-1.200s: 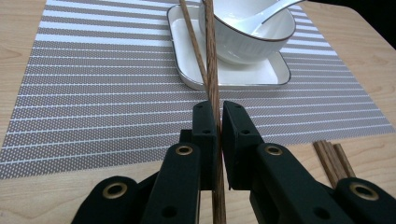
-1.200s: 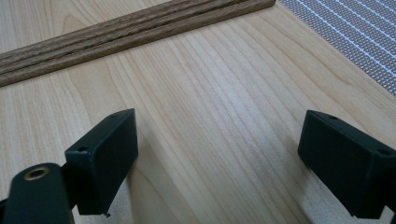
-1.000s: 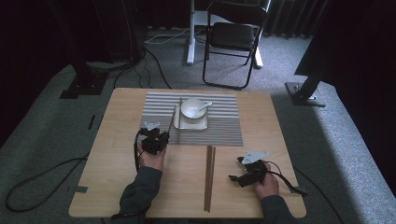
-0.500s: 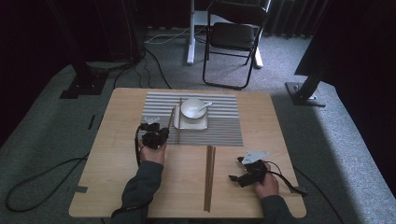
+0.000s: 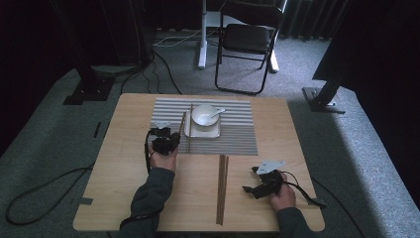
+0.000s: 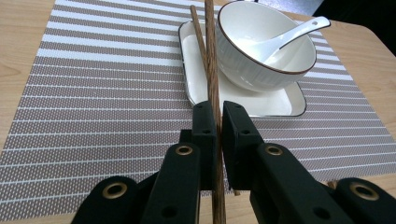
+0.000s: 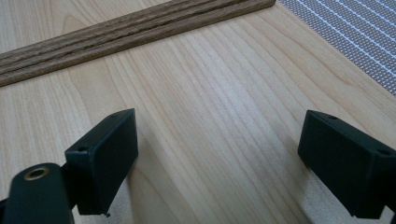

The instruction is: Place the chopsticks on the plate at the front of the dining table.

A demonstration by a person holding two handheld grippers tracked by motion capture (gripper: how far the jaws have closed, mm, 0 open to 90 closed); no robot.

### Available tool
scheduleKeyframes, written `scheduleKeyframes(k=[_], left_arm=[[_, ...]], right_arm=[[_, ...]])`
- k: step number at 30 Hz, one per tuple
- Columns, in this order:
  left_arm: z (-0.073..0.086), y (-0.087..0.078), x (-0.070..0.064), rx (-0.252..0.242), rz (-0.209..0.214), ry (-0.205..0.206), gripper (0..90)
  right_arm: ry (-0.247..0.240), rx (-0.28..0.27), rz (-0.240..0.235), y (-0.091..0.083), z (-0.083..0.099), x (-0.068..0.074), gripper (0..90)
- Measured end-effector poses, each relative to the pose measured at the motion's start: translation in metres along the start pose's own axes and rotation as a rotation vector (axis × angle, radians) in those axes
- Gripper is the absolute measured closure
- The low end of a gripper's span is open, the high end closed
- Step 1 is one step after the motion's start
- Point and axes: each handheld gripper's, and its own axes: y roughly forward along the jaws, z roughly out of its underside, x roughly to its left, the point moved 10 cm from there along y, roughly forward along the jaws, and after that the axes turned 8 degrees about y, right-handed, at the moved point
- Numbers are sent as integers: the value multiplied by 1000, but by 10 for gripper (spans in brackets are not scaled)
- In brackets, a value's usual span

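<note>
My left gripper (image 6: pixel 215 111) is shut on a brown wooden chopstick (image 6: pixel 209 51) that points over the white plate's (image 6: pixel 280 103) left edge, beside the white bowl (image 6: pixel 261 56) with its white spoon (image 6: pixel 299 30). A second chopstick (image 6: pixel 198 32) lies across the plate rim just left of it. From above, the left gripper (image 5: pixel 173 138) sits at the striped placemat's (image 5: pixel 237 134) left side, near the bowl (image 5: pixel 204 115). My right gripper (image 5: pixel 250 179) rests low over the bare wood at the right front, jaws wide open (image 7: pixel 219 140) and empty.
Several more chopsticks (image 5: pixel 222 188) lie in a tight bundle on the wooden table (image 5: pixel 124 188), just left of the right gripper, and appear as the bundle (image 7: pixel 116 28) ahead of its jaws. A folding chair (image 5: pixel 247 39) stands beyond the table's far edge.
The left gripper has moved slightly forward, away from the person, with the chopstick in it. The right gripper has stayed put.
</note>
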Motion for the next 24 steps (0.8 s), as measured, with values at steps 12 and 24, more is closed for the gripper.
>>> scheduleKeyframes(k=[12,24], left_arm=[[-11,7,-2,-4,-4,6,841],[-21,13,0,-6,-18,0,841]], right_arm=[[0,0,0,0,0,0,115],[0,0,0,0,0,0,115]])
